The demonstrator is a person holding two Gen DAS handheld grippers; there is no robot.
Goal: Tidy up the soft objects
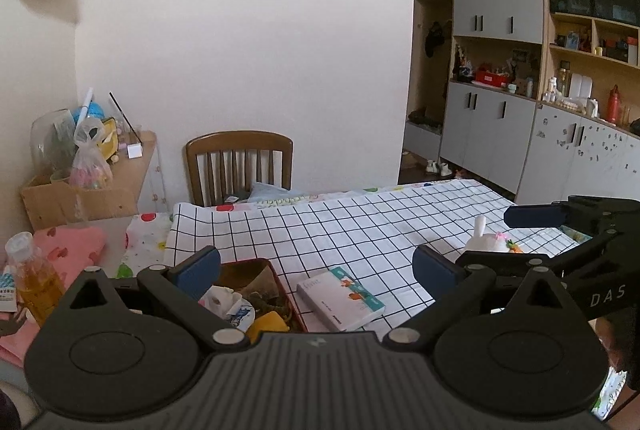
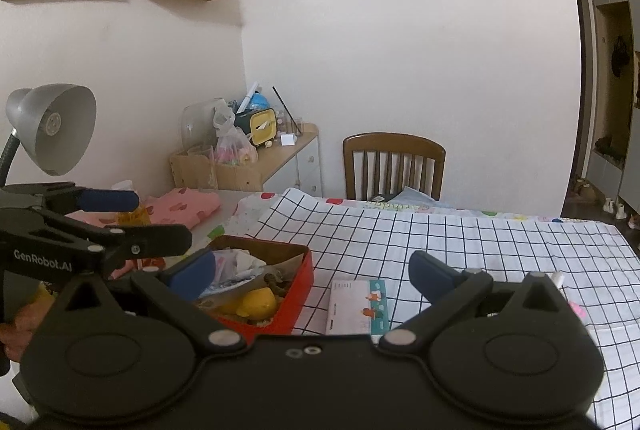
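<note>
Plush toy waited at the right; both jaws were wide and empty

Plush was the material that mattered. A small white rabbit toy point(image 1: 486, 240) lay on the checked cloth point(image 1: 320, 230) of the counter, at the right side of the left wrist view and just behind the right gripper point(image 1: 460, 242) that crossed into that picture. In the right wrist view only a pale bit of it appeared past the right finger, too small to point at with confidence.

I judged that the toy would be light and would give way under pressure, so it could not break, but it could squeeze out of the jaws if they closed on an ear only. The round body looked like the better place to hold, taken from above across its middle.

A pink garment point(image 2: 184, 208) lay at the far left, partly folded; it would be limp and would hang down when lifted.

The left gripper point(image 1: 316, 266) had its jaws wide with nothing between them, and the right gripper point(image 2: 312, 270) was the same.

A red box point(image 2: 298, 280) full of mixed things stood near left, and a thin book point(image 1: 340, 298) lay flat just beside it. Far and right of the book the cloth was bare, giving free room. The far edge of the counter met a wooden chair point(image 1: 239, 166); the right edge dropped toward the floor.
</note>
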